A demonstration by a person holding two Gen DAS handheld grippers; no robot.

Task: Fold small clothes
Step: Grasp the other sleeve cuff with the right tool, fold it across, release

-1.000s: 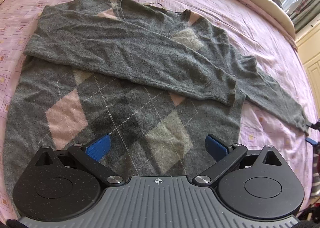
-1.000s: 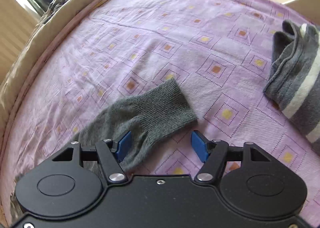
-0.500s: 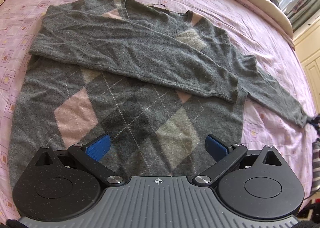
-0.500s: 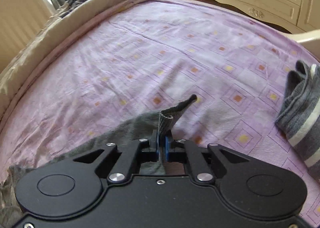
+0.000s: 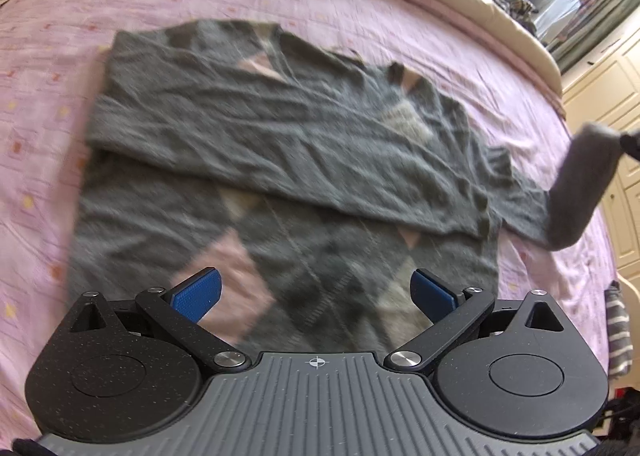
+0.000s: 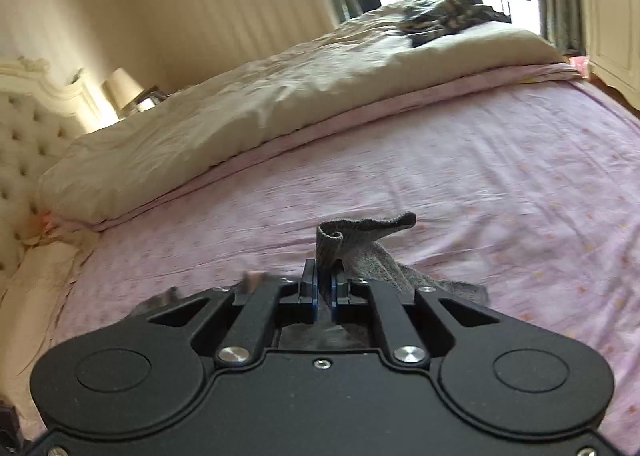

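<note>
While the grey argyle sweater (image 5: 280, 183) lies face up on the pink bed sheet (image 5: 48, 127), one sleeve (image 5: 304, 147) is already folded across the chest, so the first fold reads as done. The other sleeve (image 5: 576, 191) is raised off the bed at the sweater's right edge, its cuff (image 6: 352, 240) pinched between the pressed-together fingers of the right gripper (image 6: 323, 284); the lifted cloth curls above the blue pads and trails down to the sheet. The left gripper (image 5: 316, 288) hangs over the lower hem with its fingers spread wide, holding nothing. The left view is smeared by motion, so whether the hem lies flat cannot be said with confidence. Remaining, by judgement: lay the second sleeve across the body, then fold the body up from the hem. A striped grey garment (image 5: 618, 332) sits at the bed's right edge, apparently unfolded. A beige duvet (image 6: 248, 103) is heaped along the far side.
</note>
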